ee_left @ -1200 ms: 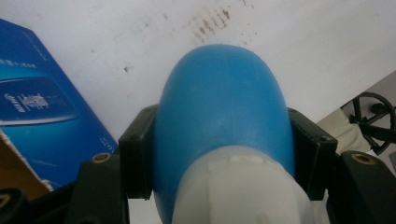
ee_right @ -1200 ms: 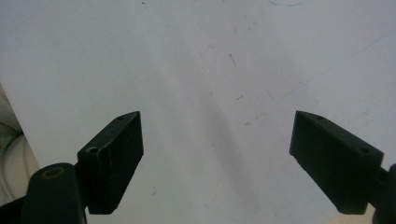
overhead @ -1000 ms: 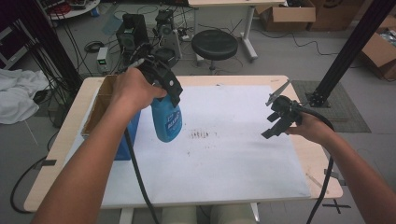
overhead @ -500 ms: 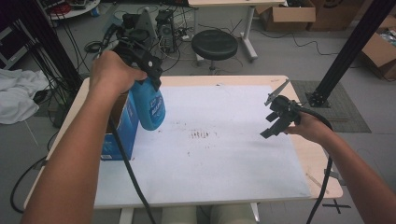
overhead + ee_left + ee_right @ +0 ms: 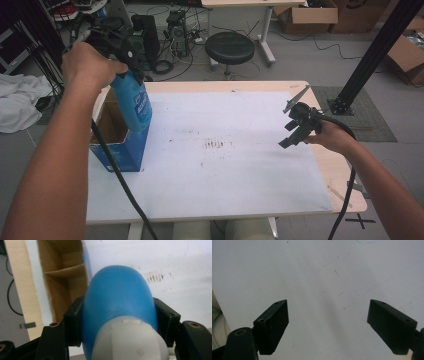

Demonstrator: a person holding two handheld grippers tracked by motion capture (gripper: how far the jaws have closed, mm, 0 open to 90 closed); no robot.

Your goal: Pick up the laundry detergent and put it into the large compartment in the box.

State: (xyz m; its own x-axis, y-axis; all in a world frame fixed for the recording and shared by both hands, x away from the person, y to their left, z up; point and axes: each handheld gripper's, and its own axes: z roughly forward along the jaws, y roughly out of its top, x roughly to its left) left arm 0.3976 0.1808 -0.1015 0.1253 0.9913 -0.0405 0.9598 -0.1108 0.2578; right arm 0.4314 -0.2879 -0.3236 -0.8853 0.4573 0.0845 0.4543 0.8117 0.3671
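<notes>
The left gripper (image 5: 117, 47) is clenched on the blue bottle (image 5: 134, 102), which hangs above the open cardboard box (image 5: 117, 155) at the tabletop's left edge. Centre the bottle over a compartment, keep it upright, then lower. The right gripper (image 5: 300, 127) hovers released near the right edge.

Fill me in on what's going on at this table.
A person works at a white-topped table with a gripper in each hand. The left gripper is shut on a blue bottle, gripping it near its white cap and holding it up over an open cardboard box at the table's left edge. The right gripper hovers open and empty above the right side of the table.
</notes>
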